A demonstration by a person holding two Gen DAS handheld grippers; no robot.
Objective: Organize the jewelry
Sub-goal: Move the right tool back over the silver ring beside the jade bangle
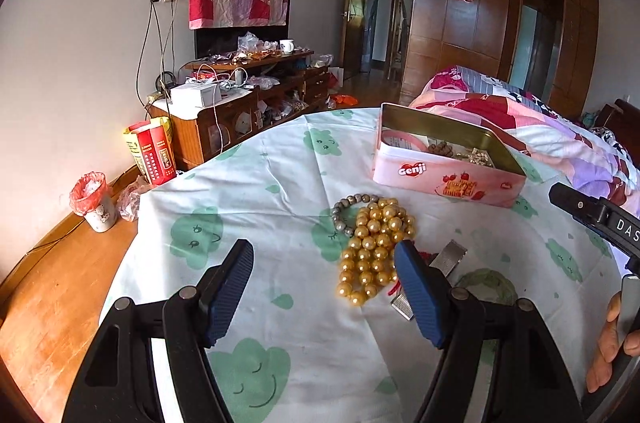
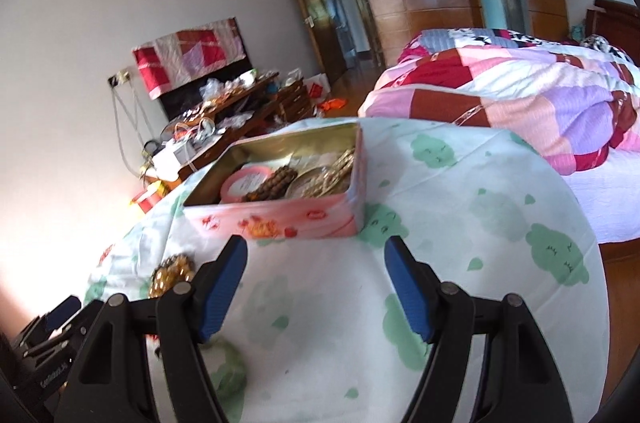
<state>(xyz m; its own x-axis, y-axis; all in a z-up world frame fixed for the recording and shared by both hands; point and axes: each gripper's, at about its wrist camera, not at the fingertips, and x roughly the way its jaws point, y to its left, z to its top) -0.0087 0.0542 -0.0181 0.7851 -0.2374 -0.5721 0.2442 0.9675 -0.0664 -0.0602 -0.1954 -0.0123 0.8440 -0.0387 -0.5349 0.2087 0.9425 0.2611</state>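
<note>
A heap of gold bead strands [image 1: 374, 247] lies on the cloud-print cloth [image 1: 280, 183], with a grey bead bracelet [image 1: 346, 211] at its far left edge. A silver metal band [image 1: 448, 259] and a pale green bangle [image 1: 490, 285] lie just right of the heap. My left gripper [image 1: 324, 255] hovers open just short of the beads, its right finger beside them, nothing between its pads. The pink Genji tin [image 1: 448, 179] stands open beyond, with jewelry inside. My right gripper [image 2: 316, 251] is open and empty, facing the tin [image 2: 280, 223] from close by. The gold beads [image 2: 172, 273] show at its left.
The round table's edge [image 1: 132, 247] drops to a wooden floor on the left, where a small bin [image 1: 94, 201] stands. A bed with a patchwork quilt [image 2: 520, 95] lies to the right. A cluttered wooden cabinet [image 1: 240, 103] stands against the far wall. A hand [image 1: 612, 343] grips the right tool.
</note>
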